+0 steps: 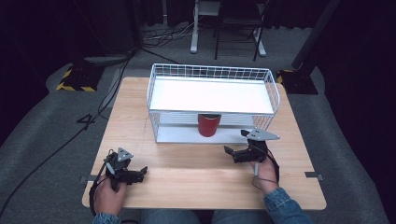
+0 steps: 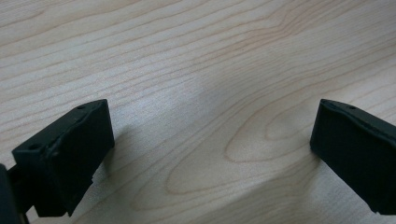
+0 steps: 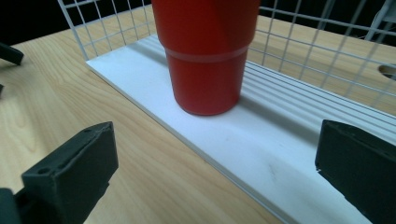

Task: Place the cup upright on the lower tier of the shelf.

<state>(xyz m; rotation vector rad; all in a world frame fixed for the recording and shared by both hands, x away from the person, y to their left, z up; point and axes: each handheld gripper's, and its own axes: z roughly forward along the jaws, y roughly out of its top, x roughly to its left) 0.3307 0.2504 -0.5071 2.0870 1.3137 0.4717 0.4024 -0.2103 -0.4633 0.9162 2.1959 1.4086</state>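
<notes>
A red cup (image 1: 208, 125) stands upright on the lower white shelf (image 1: 177, 135) of a white wire rack (image 1: 212, 70) on the wooden table (image 1: 196, 177). My right gripper (image 1: 236, 142) is open just in front of the rack, a little right of the cup and pointing toward it. In the right gripper view the cup (image 3: 205, 56) rises a short way beyond the open gripper (image 3: 217, 154), on the shelf board (image 3: 261, 140), and nothing sits between the jaws. My left gripper (image 1: 141, 173) rests open at the front left, over bare wood (image 2: 201, 60), with nothing in it (image 2: 212, 140).
The rack's upper shelf (image 1: 212, 95) overhangs the cup. Wire mesh (image 3: 299, 42) closes the rack's back and sides. Cables (image 1: 70, 135) run over the grey floor at the left, and a chair and stands are behind the table.
</notes>
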